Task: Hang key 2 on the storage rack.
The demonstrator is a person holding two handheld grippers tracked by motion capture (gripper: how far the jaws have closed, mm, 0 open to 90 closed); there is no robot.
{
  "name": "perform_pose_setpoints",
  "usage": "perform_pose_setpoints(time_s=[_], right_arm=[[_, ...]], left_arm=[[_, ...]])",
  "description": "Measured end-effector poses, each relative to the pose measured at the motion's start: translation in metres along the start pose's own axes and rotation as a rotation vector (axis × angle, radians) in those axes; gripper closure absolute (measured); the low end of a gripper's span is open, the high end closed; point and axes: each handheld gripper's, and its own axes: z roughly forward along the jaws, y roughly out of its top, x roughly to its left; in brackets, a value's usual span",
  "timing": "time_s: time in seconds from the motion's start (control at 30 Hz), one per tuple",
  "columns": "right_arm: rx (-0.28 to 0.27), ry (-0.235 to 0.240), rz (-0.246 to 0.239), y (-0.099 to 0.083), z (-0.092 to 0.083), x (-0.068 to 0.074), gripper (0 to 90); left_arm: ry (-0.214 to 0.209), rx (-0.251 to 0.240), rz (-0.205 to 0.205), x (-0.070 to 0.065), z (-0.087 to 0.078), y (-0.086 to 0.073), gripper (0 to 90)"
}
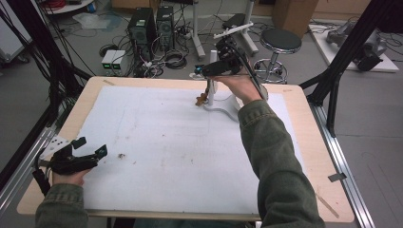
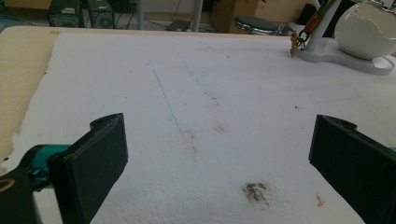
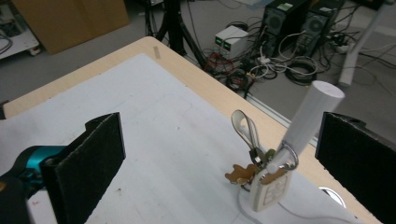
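My right tongs (image 1: 202, 71) stand fully released, gripping nothing, just above the white post (image 3: 306, 122) of the stand (image 1: 223, 105) at the far side of the table (image 1: 313, 161). In the right gripper view the key bunch (image 3: 261, 175) hangs by its ring on that post, between the two wide pads but touching neither. My left tongs (image 1: 90, 148) are also released and empty, resting near the table's left front corner, well apart from the stand. From the high view the key bunch is small and hard to make out. The left gripper view adds a white cracked-egg bowl (image 2: 366, 32) beside the post; its top is cut off.
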Motion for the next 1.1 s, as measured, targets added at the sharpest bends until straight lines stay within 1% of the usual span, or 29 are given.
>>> perform_pose_setpoints(time_s=[0.03, 0.07, 0.1, 0.13, 0.3, 0.4, 0.47, 0.5, 0.6, 0.63, 0.7, 0.73, 0.77, 0.83, 0.87, 0.9, 0.97, 1.0, 1.03, 1.1], right_arm=[[-0.025, -0.021, 0.007, -0.002, -0.006, 0.001, 0.4], [-0.032, -0.025, 0.02, -0.005, -0.009, 0.001, 0.4], [-0.032, -0.025, 0.02, -0.005, -0.009, 0.001, 0.4], [-0.032, -0.039, 0.019, -0.01, -0.014, 0.0, 0.4], [-0.039, -0.04, 0.036, -0.021, -0.023, -0.002, 0.4], [-0.058, -0.033, 0.051, -0.031, -0.029, -0.005, 0.4], [-0.05, -0.045, 0.051, -0.037, -0.03, -0.006, 0.4], [-0.044, -0.041, 0.05, -0.039, -0.031, -0.007, 0.4], [-0.061, -0.042, 0.06, -0.046, -0.034, -0.008, 0.4], [-0.06, -0.051, 0.063, -0.052, -0.035, -0.009, 0.4], [-0.056, -0.05, 0.067, -0.055, -0.035, -0.009, 0.4], [-0.066, -0.061, 0.057, -0.059, -0.037, -0.008, 0.4], [-0.066, -0.061, 0.057, -0.059, -0.037, -0.008, 0.4], [-0.072, -0.055, 0.075, -0.064, -0.038, -0.009, 0.4], [-0.064, -0.06, 0.072, -0.069, -0.038, -0.009, 0.4], [-0.064, -0.06, 0.072, -0.069, -0.038, -0.009, 0.4], [-0.067, -0.06, 0.073, -0.072, -0.04, -0.008, 0.4], [-0.076, -0.06, 0.074, -0.076, -0.041, -0.007, 0.5], [-0.074, -0.065, 0.071, -0.079, -0.041, -0.007, 0.4], [-0.07, -0.058, 0.07, -0.085, -0.041, -0.006, 0.4]], left_arm=[[0.0, 0.0, 0.0, 0.0, 0.0, 0.0, 5.0], [-0.001, 0.0, -0.001, 0.0, 0.0, 0.0, 5.0], [-0.001, 0.002, 0.0, 0.0, 0.0, 0.0, 5.0], [-0.002, 0.002, 0.0, 0.0, 0.0, 0.0, 5.0], [-0.003, -0.001, -0.003, -0.001, 0.001, 0.001, 5.0], [-0.005, 0.002, 0.002, -0.001, 0.001, 0.001, 5.0], [-0.006, 0.001, 0.001, -0.001, 0.001, 0.001, 5.0], [-0.005, 0.0, 0.002, -0.001, 0.002, 0.001, 5.0], [-0.005, 0.001, 0.001, -0.001, 0.002, 0.001, 5.0], [-0.005, 0.001, 0.0, -0.001, 0.002, 0.001, 5.0], [-0.005, 0.003, 0.001, -0.001, 0.002, 0.001, 5.0], [-0.007, 0.001, 0.001, -0.001, 0.002, 0.001, 5.0], [-0.007, 0.001, 0.001, -0.001, 0.002, 0.001, 5.0], [-0.007, 0.0, 0.0, -0.001, 0.002, 0.001, 5.0], [-0.008, 0.0, -0.001, -0.001, 0.002, 0.001, 5.0], [-0.008, -0.001, 0.001, -0.001, 0.003, 0.001, 5.0], [-0.01, -0.001, 0.002, -0.002, 0.003, 0.001, 5.0], [-0.01, 0.001, 0.002, -0.002, 0.003, 0.002, 5.0], [-0.011, 0.0, 0.003, -0.002, 0.003, 0.002, 5.0], [-0.01, 0.0, 0.002, -0.002, 0.003, 0.001, 5.0]])
